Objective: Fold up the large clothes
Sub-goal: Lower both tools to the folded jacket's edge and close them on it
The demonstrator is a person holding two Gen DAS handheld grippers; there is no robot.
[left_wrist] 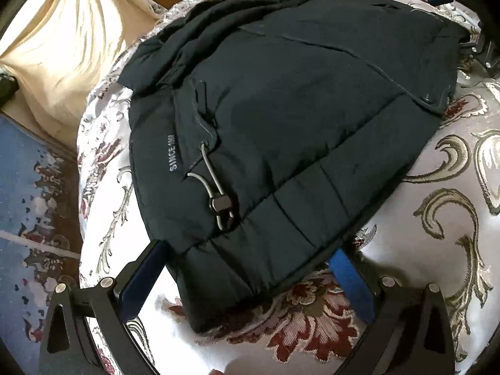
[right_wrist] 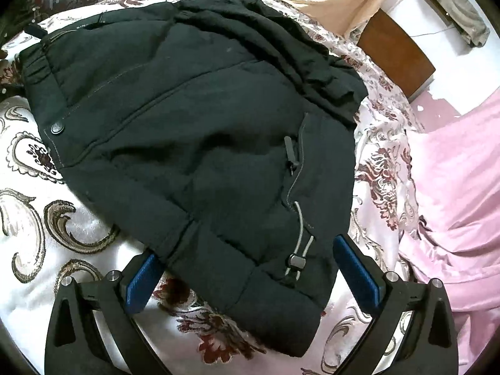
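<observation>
Floral bedspread (left_wrist: 437, 218) carries the dark padded jacket (left_wrist: 281, 118), already folded compact. Left gripper (left_wrist: 247, 256) spread wide, jacket's near corner lying between its fingers, ungripped. Right wrist: right gripper (right_wrist: 247, 250) also spread, empty, straddling the jacket (right_wrist: 187, 109) corner; a last fold or tidy-up probably remains.

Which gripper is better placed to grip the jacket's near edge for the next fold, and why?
Neither clearly: the left gripper and right gripper are both open, each straddling the near edge of the dark jacket on the floral bedspread. Each view shows the toggle cord between its fingers.
</observation>
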